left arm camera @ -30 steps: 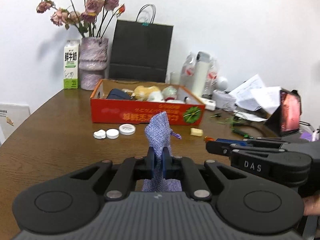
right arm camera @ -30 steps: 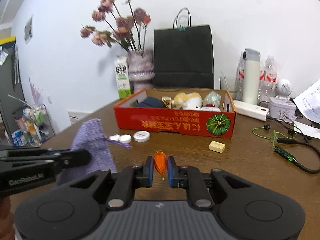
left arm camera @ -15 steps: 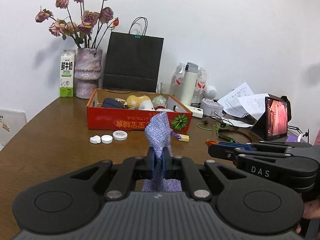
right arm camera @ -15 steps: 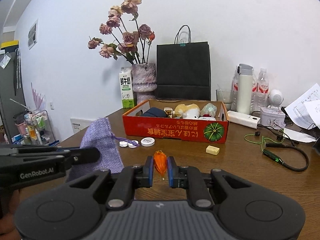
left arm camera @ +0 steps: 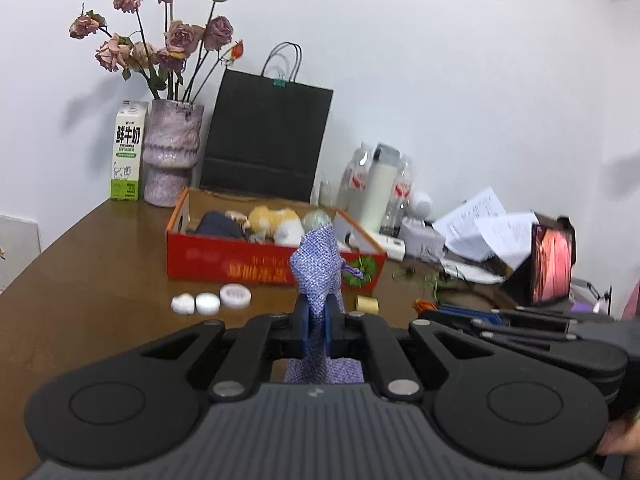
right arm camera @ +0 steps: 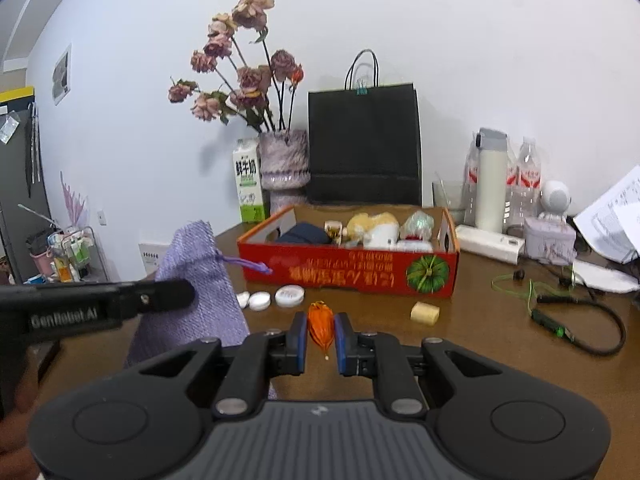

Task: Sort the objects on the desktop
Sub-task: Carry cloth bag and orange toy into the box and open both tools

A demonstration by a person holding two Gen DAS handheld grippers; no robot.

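The soft, light purple woven drawstring pouch (left arm camera: 316,268) is clamped mid-frame by the left gripper (left arm camera: 316,330); the small, fragile-looking orange item (right arm camera: 321,326) is pinched by the right gripper (right arm camera: 321,344).

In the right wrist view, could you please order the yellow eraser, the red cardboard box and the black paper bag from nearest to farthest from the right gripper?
From the right gripper:
1. Yellow eraser, on the table just ahead, to the right.
2. Red cardboard box, mid-table behind it.
3. Black paper bag, against the wall behind the box.
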